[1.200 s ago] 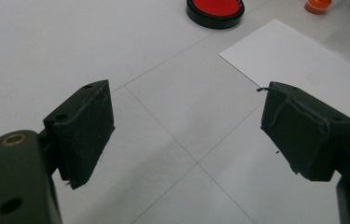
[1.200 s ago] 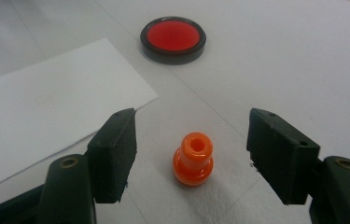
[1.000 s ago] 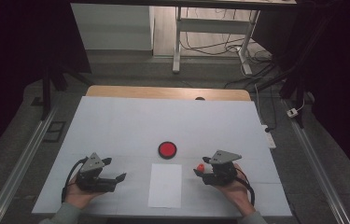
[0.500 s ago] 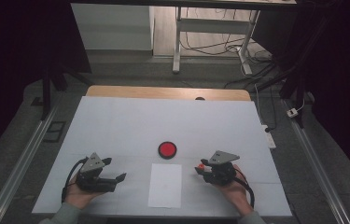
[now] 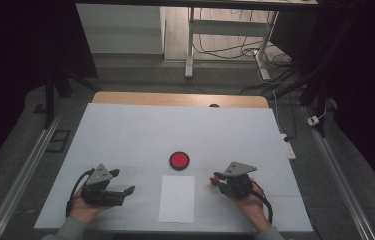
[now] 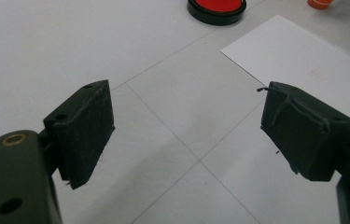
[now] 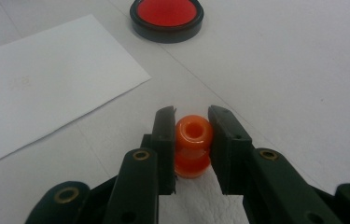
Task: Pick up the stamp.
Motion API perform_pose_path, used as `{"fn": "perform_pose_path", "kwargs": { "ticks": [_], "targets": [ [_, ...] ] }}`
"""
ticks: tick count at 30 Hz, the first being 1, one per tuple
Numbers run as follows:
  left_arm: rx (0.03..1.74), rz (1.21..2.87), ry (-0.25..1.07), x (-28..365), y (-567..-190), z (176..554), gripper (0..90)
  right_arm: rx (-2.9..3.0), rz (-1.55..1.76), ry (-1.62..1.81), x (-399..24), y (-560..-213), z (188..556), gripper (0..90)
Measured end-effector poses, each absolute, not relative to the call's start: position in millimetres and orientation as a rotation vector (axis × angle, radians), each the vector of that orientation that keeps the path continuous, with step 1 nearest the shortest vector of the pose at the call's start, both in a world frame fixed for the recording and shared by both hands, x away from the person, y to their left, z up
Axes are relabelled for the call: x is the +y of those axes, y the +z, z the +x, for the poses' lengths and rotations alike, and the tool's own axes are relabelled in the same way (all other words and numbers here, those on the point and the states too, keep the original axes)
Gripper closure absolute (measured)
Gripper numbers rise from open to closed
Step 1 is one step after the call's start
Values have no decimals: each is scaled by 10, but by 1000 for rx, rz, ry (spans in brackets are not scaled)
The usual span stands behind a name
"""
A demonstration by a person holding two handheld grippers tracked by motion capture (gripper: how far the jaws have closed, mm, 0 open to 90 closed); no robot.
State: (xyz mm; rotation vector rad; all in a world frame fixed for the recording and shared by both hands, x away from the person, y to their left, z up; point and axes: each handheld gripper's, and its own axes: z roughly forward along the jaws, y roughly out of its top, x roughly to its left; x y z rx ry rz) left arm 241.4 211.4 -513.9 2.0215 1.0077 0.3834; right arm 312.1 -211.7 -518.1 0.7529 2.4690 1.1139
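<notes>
Right tool (image 7: pixel 192 133), jaws having just closed, grips an orange spool (image 7: pixel 192 144) low over the tabletop (image 5: pixel 125 135), just right of the paper sheet (image 5: pixel 177 198). Left tool (image 6: pixel 186 135) rests left of the sheet, jaws spread wide, nothing between them. Farther off, beyond the sheet, sits a red button (image 5: pixel 179 160).

Glossy orange plastic spool (image 7: pixel 192 145) sits between matt black, scuffed rubbery pads (image 7: pixel 165 135), next to a plain matt paper sheet (image 7: pixel 46 84), a shiny red button (image 7: pixel 166 14), all on a smooth white tabletop (image 7: pixel 303 84).
</notes>
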Motion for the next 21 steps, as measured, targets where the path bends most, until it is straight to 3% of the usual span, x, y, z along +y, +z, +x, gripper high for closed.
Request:
{"fn": "perform_pose_path", "kwargs": {
  "ticks": [21],
  "targets": [
    [1012,2026,382,2109,-5151,2422,171,2418,759,1186,-2143,-5108,3095,720]
  ]
}}
